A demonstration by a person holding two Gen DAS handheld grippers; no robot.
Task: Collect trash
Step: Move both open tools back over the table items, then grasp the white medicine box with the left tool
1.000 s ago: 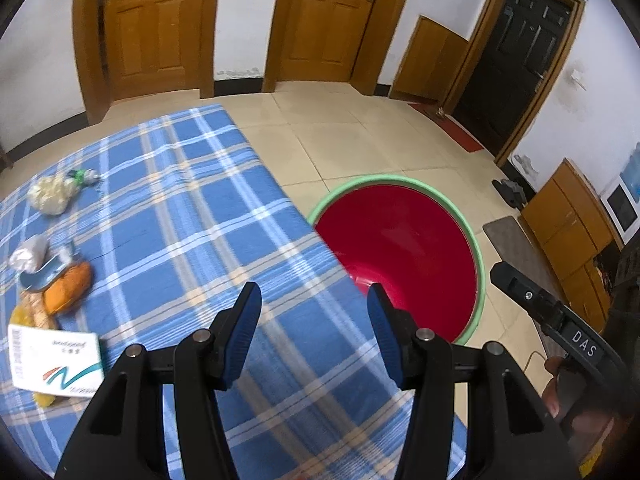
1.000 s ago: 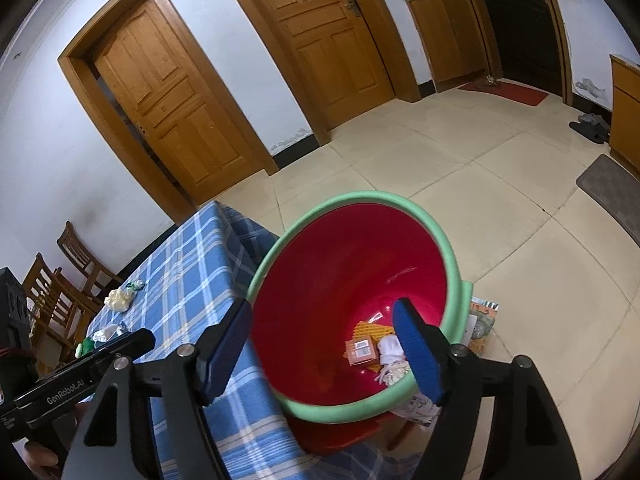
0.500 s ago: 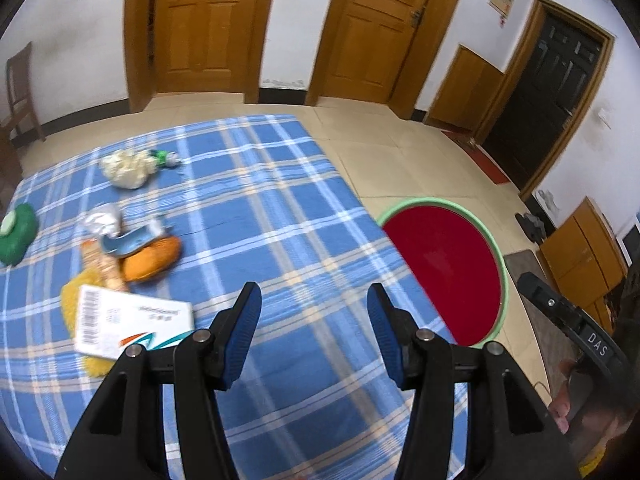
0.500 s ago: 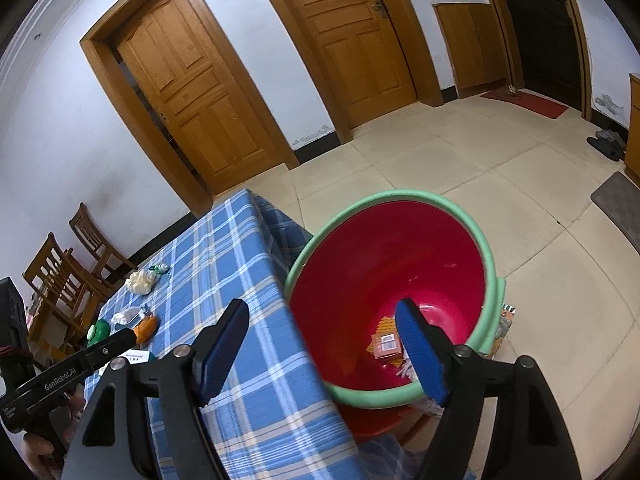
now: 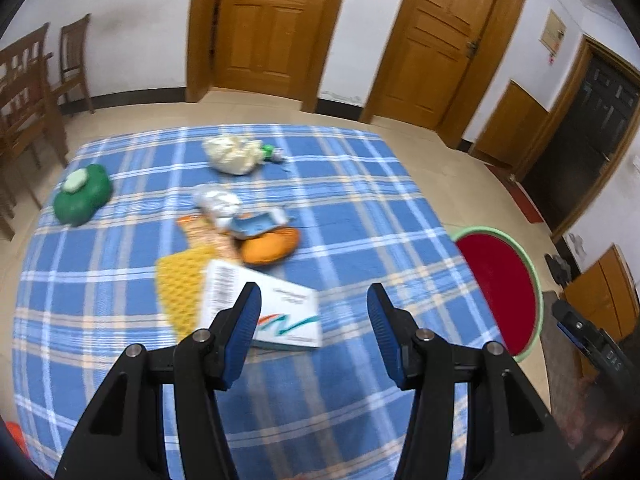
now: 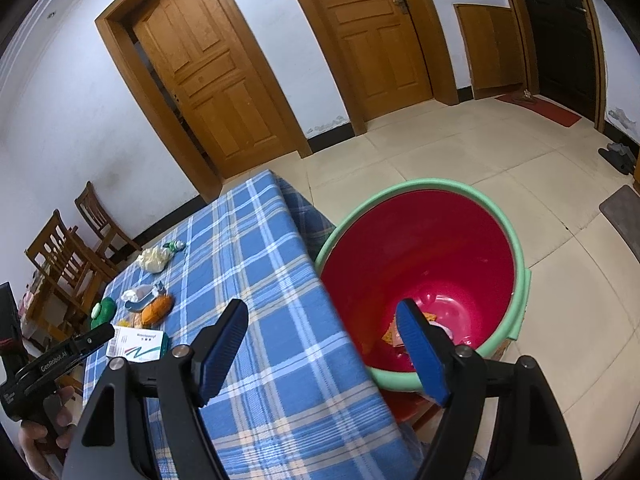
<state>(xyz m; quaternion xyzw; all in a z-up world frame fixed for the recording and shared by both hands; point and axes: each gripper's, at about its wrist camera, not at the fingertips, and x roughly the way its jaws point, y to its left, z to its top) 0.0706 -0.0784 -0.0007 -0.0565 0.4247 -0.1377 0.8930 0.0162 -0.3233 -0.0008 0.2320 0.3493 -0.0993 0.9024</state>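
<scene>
Trash lies on a blue checked tablecloth [image 5: 352, 208]: a white box [image 5: 276, 312] with a barcode, a yellow sheet [image 5: 180, 292] under it, an orange wrapper [image 5: 272, 244], crumpled foil [image 5: 218, 202], a pale plastic bag [image 5: 234, 154] and a green container [image 5: 82, 194]. My left gripper [image 5: 314, 308] hovers open and empty just above the white box. A red bin with a green rim [image 6: 516, 248] stands off the table's right edge, holding several scraps [image 6: 394, 334]. My right gripper [image 6: 322, 328] is open and empty, straddling the table edge and the bin. The box [image 6: 138, 344] shows there too.
Wooden chairs [image 5: 28, 92] stand beyond the table's left side. Wooden doors [image 5: 272, 28] and a dark door [image 5: 588, 120] line the far walls. A low wooden cabinet [image 5: 604, 292] and a grey mat [image 6: 624, 216] lie on the tiled floor to the right.
The left gripper swung left from over the bin to over the table, bringing the trash pile and white box under its fingers. The right gripper drifted back, showing more of the tablecloth.
</scene>
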